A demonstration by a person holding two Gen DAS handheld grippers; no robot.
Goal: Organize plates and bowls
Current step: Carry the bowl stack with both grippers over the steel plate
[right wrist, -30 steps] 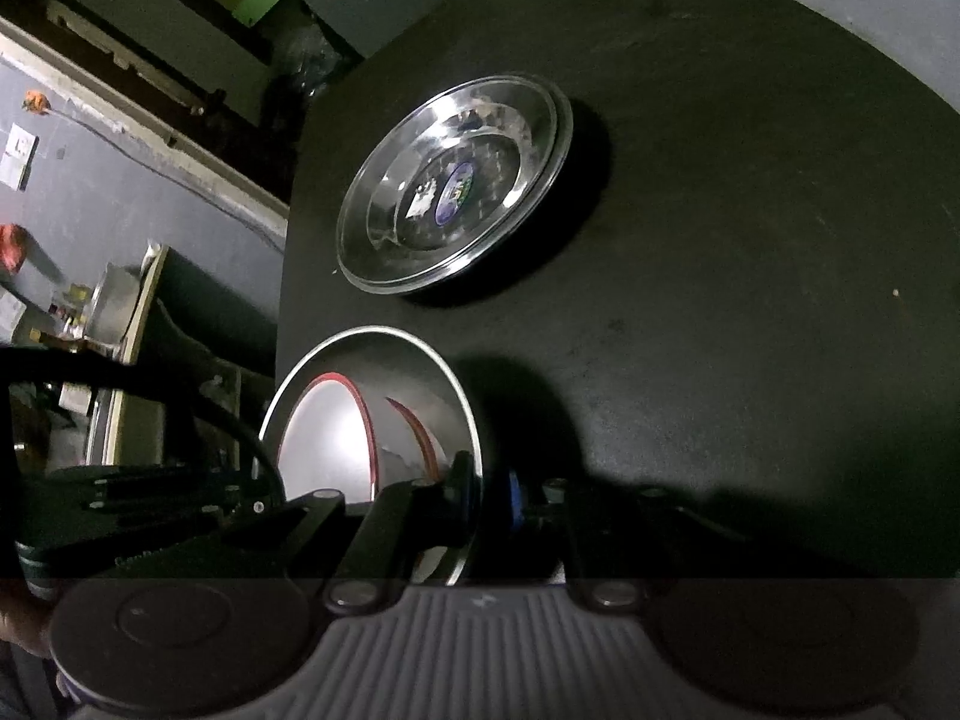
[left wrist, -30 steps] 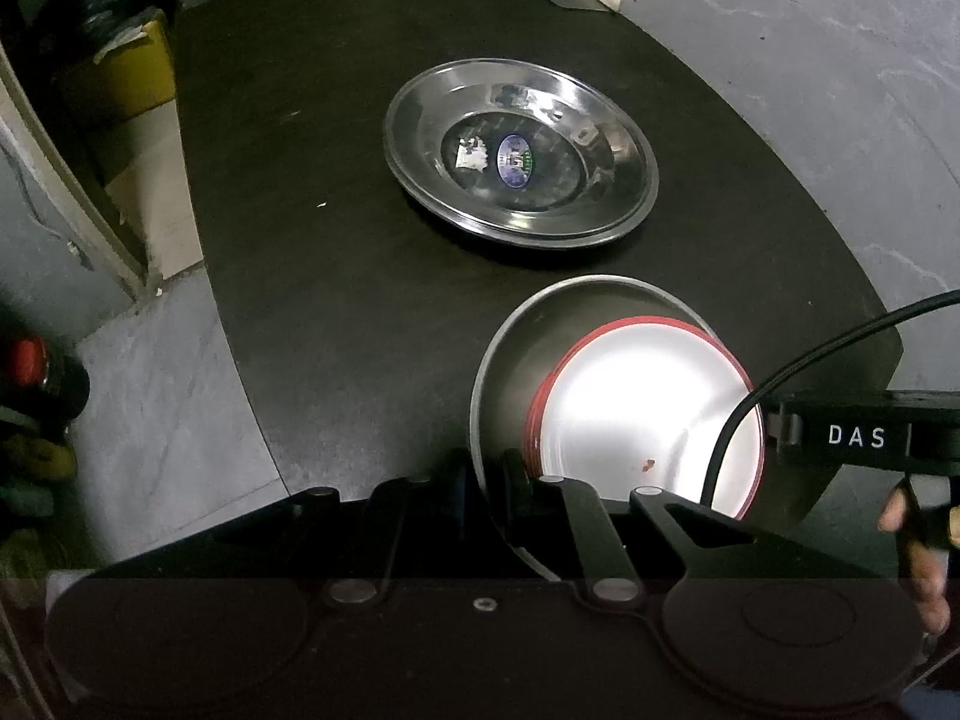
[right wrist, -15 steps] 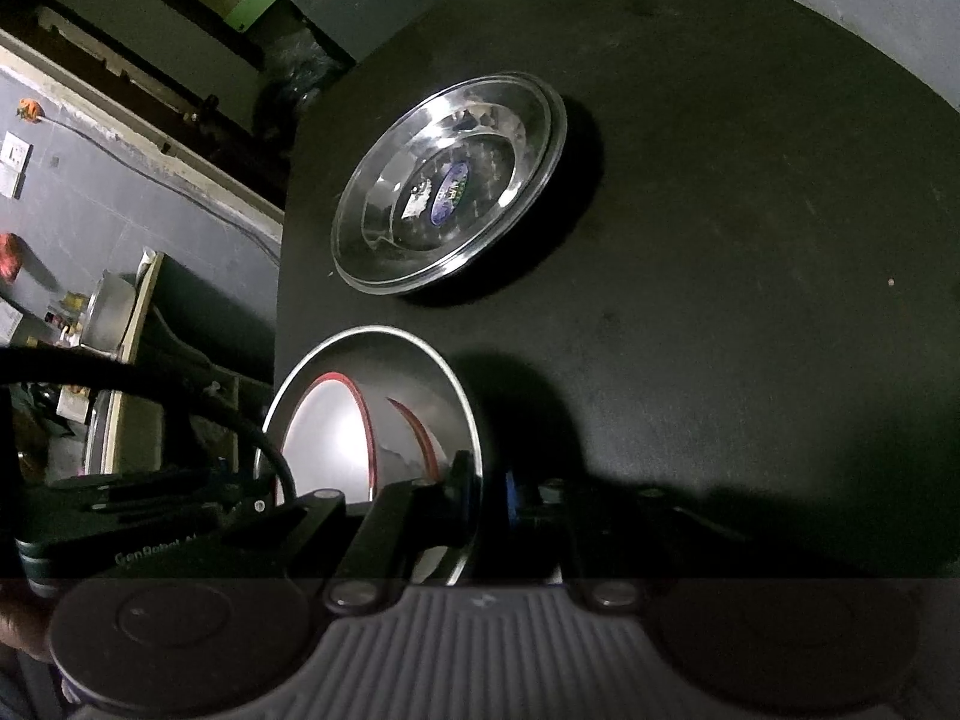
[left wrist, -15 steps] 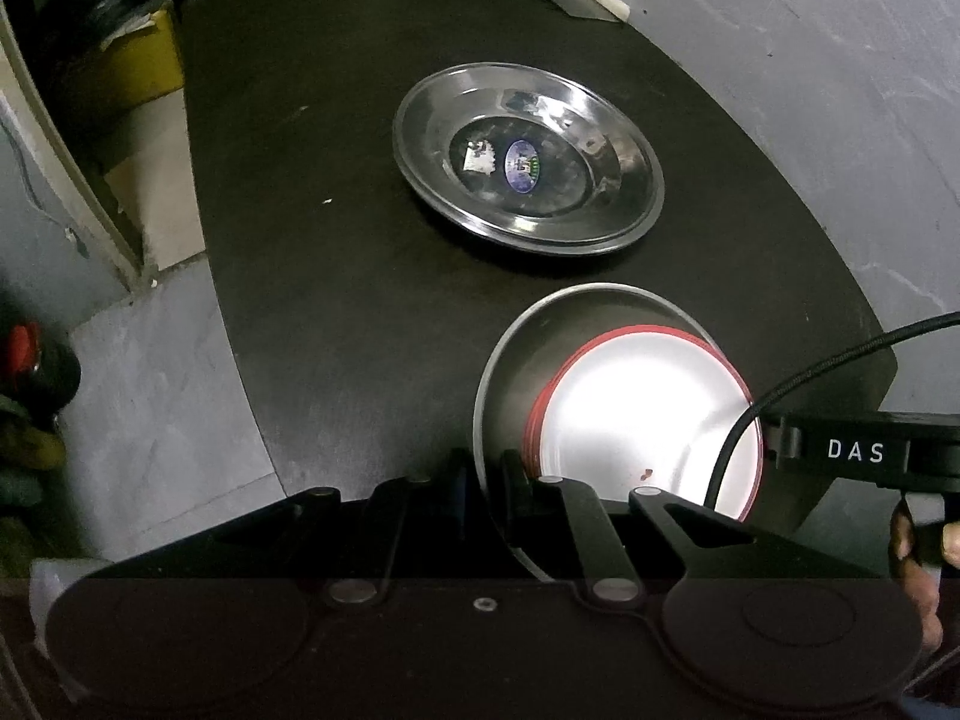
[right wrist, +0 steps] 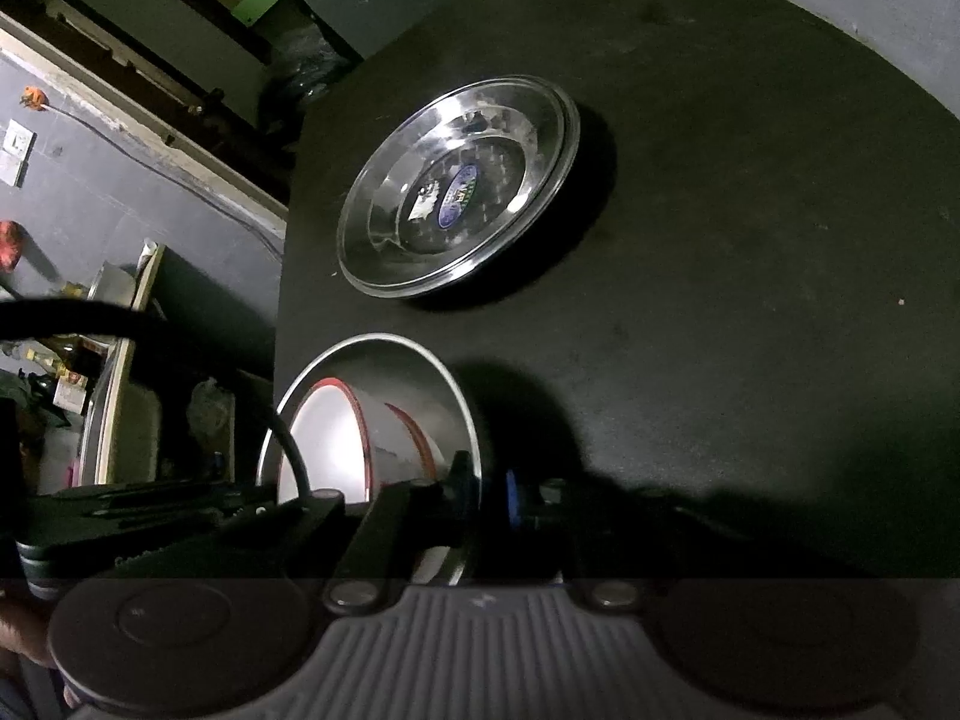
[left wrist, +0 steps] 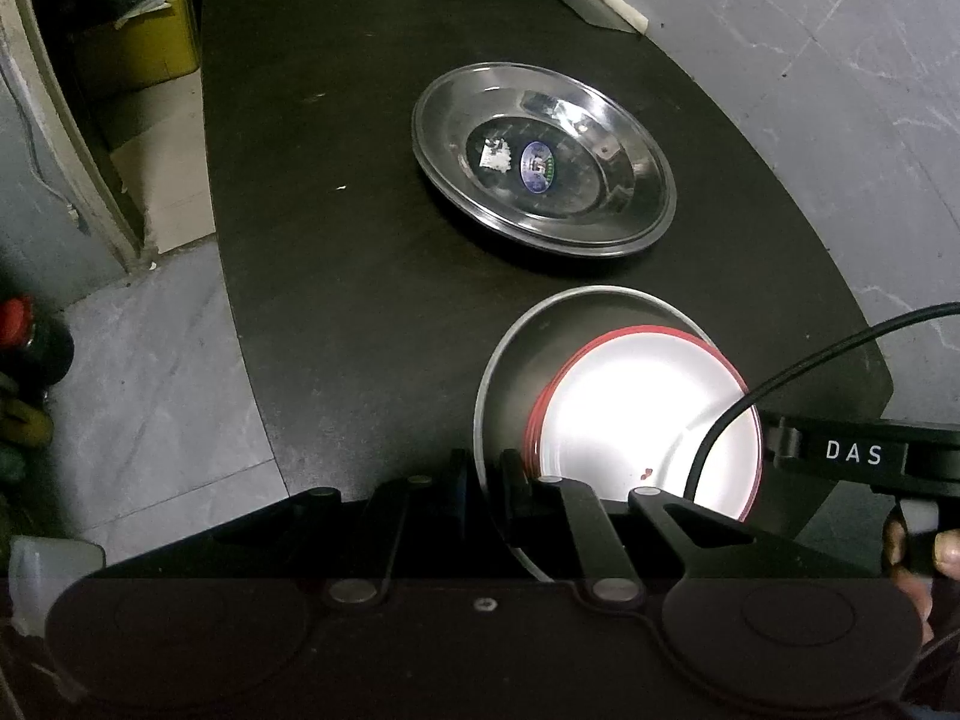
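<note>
Both grippers have lifted a little, left and right, each pinching the bowl rim (red-edged plate inside), above the table edge.

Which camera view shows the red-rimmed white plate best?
The left wrist view: the red-rimmed white plate faces the camera nearly whole inside the steel bowl. The right wrist view shows only a slanted part of it, cut off by the bowl's wall.

Steel bowl tilted above dark table edge, rim pinched both sides; red-rimmed white plates stacked inside; steel plate flat nearby, 2 stickers at centre.
</note>
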